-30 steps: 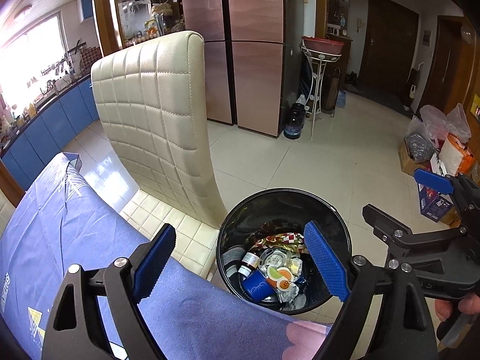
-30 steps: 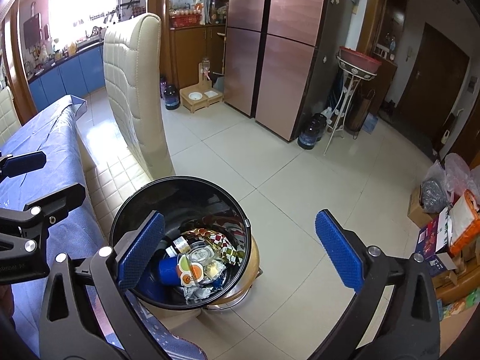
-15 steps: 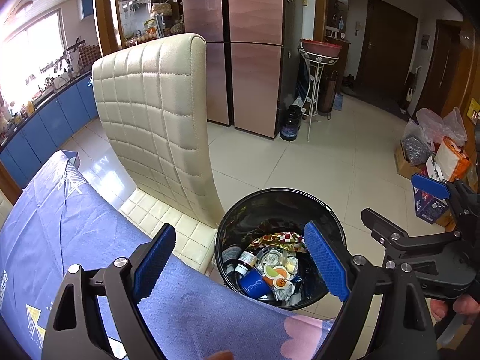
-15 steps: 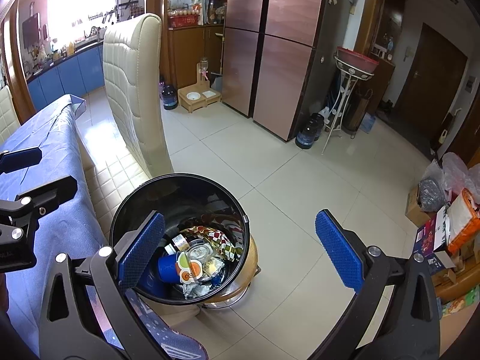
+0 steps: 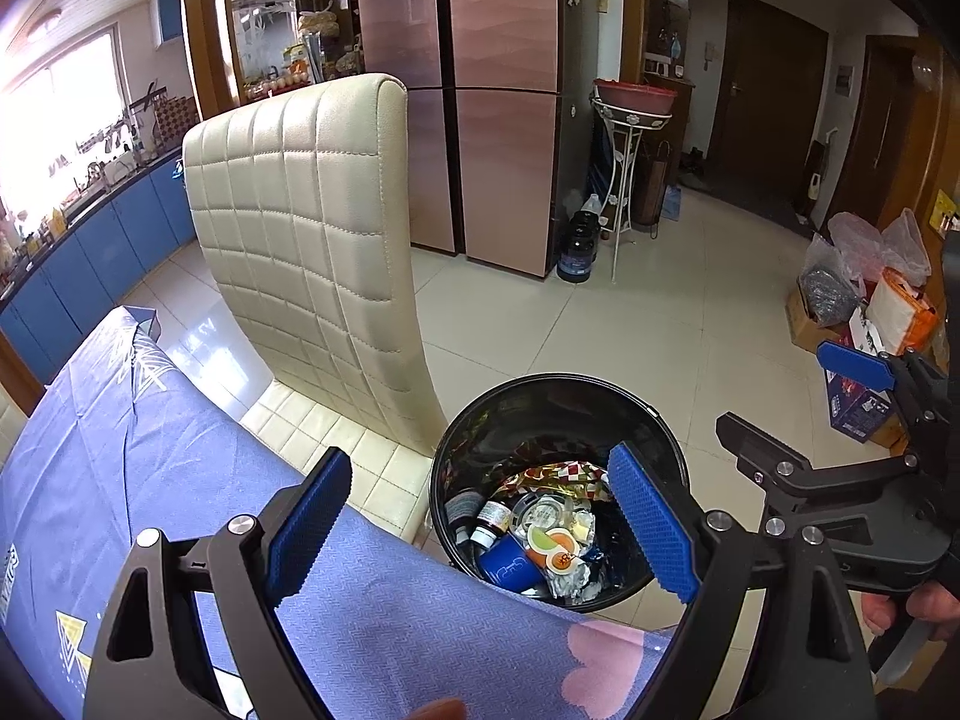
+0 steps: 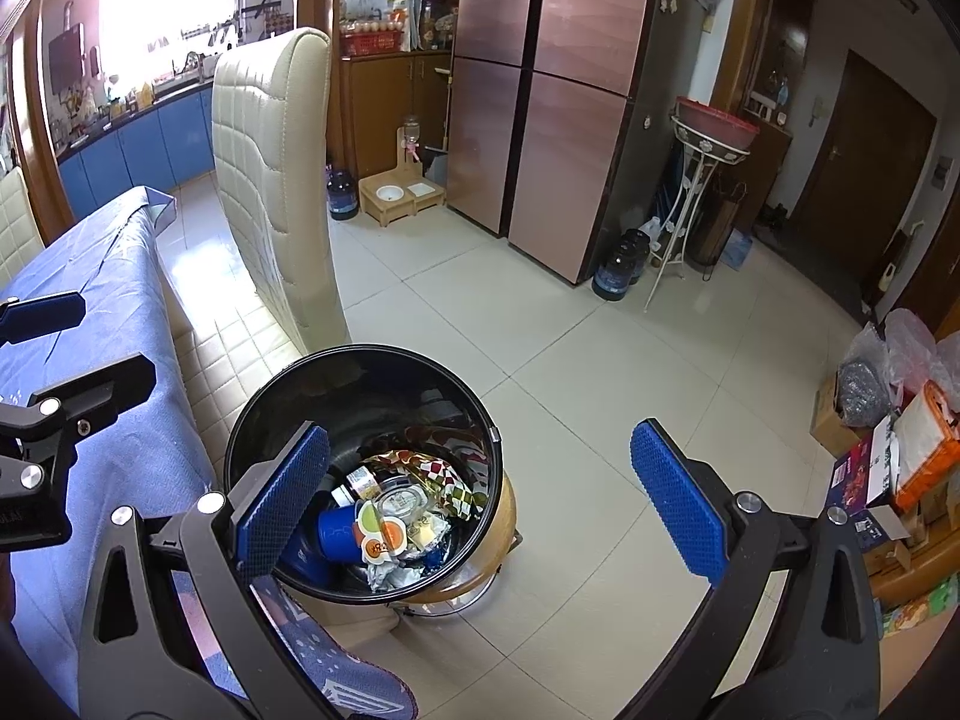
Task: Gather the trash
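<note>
Tablecloth [image 5: 150, 480]: blue cloth over the table edge at the left; none of it that shows here has litter on it, so whatever is left to collect is out of sight and a reach would be blind.
Left gripper [image 5: 480, 531]: jaws wide apart with nothing between them, hanging over the cloth's edge; dipping lower could snag the fabric and drag it.
Chair [image 5: 312, 252]: cream quilted back standing just beside the bin; a swing leftward could knock it.
Trash bin [image 6: 288, 396]: black, open, perched on a low wooden stool, already holding a blue cup [image 6: 339, 531], wrappers and foil; a bump on the rim could tip it off.
Right gripper [image 6: 480, 501]: also spread wide and empty, over the bin's right rim and the floor.
</note>
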A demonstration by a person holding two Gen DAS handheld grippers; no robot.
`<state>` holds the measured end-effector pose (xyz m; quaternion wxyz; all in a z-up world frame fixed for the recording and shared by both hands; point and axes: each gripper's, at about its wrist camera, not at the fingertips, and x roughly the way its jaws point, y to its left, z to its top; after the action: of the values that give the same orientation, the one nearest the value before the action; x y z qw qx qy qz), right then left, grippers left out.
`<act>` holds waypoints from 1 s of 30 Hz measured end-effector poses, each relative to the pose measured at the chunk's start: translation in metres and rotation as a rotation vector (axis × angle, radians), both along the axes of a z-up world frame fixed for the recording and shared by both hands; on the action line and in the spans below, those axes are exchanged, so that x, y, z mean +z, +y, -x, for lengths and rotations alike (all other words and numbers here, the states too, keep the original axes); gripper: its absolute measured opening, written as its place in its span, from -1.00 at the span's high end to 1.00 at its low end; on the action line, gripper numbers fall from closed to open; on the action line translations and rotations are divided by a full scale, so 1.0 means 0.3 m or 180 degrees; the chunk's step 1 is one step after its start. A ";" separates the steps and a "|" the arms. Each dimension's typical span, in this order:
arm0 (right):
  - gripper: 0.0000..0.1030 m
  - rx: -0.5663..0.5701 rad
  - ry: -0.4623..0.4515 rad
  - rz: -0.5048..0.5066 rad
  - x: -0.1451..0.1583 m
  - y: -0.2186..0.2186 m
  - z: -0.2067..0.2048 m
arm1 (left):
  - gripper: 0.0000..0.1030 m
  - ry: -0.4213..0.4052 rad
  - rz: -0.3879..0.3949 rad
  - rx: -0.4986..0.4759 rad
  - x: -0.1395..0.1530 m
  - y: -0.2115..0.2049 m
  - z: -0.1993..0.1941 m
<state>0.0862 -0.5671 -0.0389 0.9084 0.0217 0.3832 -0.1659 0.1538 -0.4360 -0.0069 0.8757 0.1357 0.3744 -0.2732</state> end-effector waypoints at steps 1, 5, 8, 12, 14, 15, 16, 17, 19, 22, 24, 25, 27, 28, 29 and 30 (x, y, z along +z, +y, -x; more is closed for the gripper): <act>-0.93 0.0003 -0.0003 -0.0004 0.000 -0.001 0.001 | -0.65 0.0002 -0.0004 0.0003 0.000 0.000 0.000; -0.93 0.0002 0.0010 -0.0002 0.001 -0.001 0.003 | -0.65 -0.0022 -0.0022 -0.0009 0.004 0.001 0.007; -0.93 0.0000 -0.0006 0.0001 0.005 -0.001 0.006 | -0.65 -0.0047 -0.0025 -0.0007 0.010 0.001 0.009; -0.93 -0.0003 -0.0015 -0.0002 0.006 0.001 0.007 | -0.65 -0.0035 -0.0017 0.0005 0.012 0.005 0.009; -0.93 0.0009 -0.0017 0.0004 0.007 0.004 0.005 | -0.65 -0.0014 -0.0022 0.0007 0.008 0.007 0.006; -0.93 0.0012 -0.0019 0.0011 0.008 0.005 0.006 | -0.65 0.0000 -0.0021 0.0007 0.006 0.006 0.004; -0.93 0.0019 -0.0016 0.0012 0.008 0.007 0.006 | -0.65 0.0021 -0.0010 0.0005 0.005 0.007 0.002; -0.93 0.0025 -0.0014 0.0010 0.008 0.008 0.006 | -0.65 0.0029 -0.0004 0.0009 0.005 0.008 0.003; -0.93 0.0030 -0.0010 0.0013 0.008 0.010 0.007 | -0.65 0.0037 0.0009 0.0018 0.005 0.011 0.002; -0.93 0.0030 -0.0003 0.0008 0.008 0.010 0.007 | -0.65 0.0024 0.0010 0.0019 0.005 0.016 0.004; -0.93 0.0027 0.0011 0.0003 0.007 0.010 0.008 | -0.65 0.0028 -0.0011 0.0028 0.003 0.014 0.003; -0.93 0.0025 0.0021 0.0001 0.006 0.010 0.009 | -0.65 0.0016 -0.0024 0.0038 0.002 0.013 0.004; -0.93 0.0018 0.0026 -0.0004 0.008 0.009 0.011 | -0.65 0.0070 -0.0013 0.0016 0.000 0.010 0.002; -0.93 0.0017 0.0025 -0.0003 0.008 0.009 0.011 | -0.65 0.0091 -0.0018 0.0011 -0.004 0.008 0.001; -0.93 0.0016 0.0028 -0.0002 0.009 0.009 0.012 | -0.65 0.0108 -0.0029 0.0000 -0.007 0.004 0.001; -0.93 0.0019 0.0032 -0.0004 0.008 0.007 0.012 | -0.65 0.0117 -0.0035 -0.0011 -0.010 0.002 0.003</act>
<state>0.0825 -0.5649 -0.0365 0.9069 0.0202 0.3880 -0.1631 0.1530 -0.4355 -0.0099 0.8674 0.1362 0.3917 -0.2751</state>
